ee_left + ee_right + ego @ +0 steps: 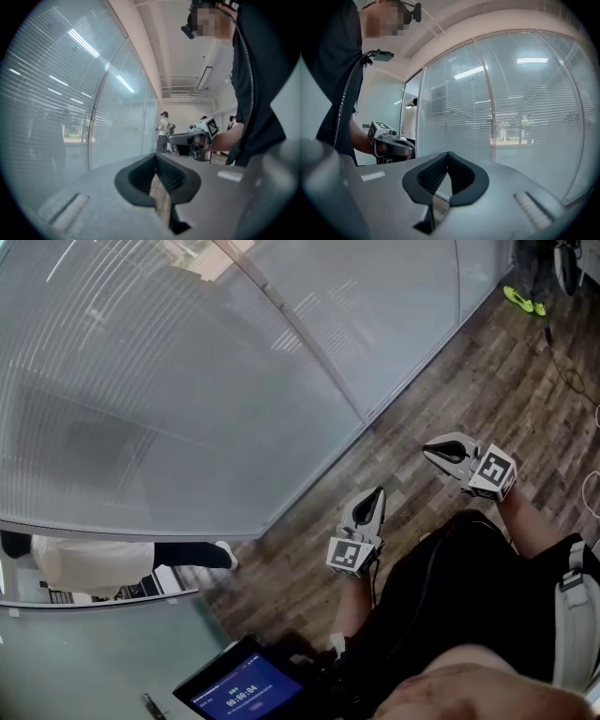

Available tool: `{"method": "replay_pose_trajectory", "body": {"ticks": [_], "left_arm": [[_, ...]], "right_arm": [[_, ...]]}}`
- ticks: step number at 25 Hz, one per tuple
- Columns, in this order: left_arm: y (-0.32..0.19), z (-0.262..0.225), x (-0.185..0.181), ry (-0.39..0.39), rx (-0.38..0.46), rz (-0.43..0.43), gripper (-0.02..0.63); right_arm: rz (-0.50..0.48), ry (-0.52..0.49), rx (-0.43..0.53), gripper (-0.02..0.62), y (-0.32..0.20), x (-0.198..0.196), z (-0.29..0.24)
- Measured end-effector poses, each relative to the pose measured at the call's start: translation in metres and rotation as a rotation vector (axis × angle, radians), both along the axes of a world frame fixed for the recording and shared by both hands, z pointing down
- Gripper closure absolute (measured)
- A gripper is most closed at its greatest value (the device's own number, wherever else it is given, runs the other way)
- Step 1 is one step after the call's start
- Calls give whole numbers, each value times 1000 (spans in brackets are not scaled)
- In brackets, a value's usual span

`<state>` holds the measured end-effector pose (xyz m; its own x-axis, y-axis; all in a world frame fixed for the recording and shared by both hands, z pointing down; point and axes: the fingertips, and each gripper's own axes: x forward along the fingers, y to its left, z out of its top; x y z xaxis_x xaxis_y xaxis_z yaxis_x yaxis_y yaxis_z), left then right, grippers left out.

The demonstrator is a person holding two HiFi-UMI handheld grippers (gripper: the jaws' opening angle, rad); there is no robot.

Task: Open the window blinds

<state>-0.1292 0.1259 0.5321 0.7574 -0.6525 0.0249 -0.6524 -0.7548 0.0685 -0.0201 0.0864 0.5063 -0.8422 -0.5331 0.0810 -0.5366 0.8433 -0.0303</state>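
Upper left of head view: blinds (141,399) hang behind glass, slats faint under glare, top edge cut off. Lower left: a bystander (103,561) is only partly visible below the blinds. Left gripper (378,493) and right gripper (428,450) are held over the wood floor (450,381). Both have their jaws fully together, empty, touching nothing, clear of the glass.

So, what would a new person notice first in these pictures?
The big curved glass wall with lowered blinds fills the upper left of the head view. To its lower right, over the wooden floor, the left tool and right tool are shut and empty. A lit blue screen glows at the bottom edge.
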Motion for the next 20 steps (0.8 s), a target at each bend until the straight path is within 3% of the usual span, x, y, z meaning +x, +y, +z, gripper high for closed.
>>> {"method": "replay_pose_trajectory", "body": {"ticks": [9,20], "left_arm": [[2,5,4,6,6,17,608],[-10,-2,-2,18,-1,-34,609]], "right_arm": [[13,6,-8,592,0,5,0],[-71,5,7,592,-23,-17,-4]]}}
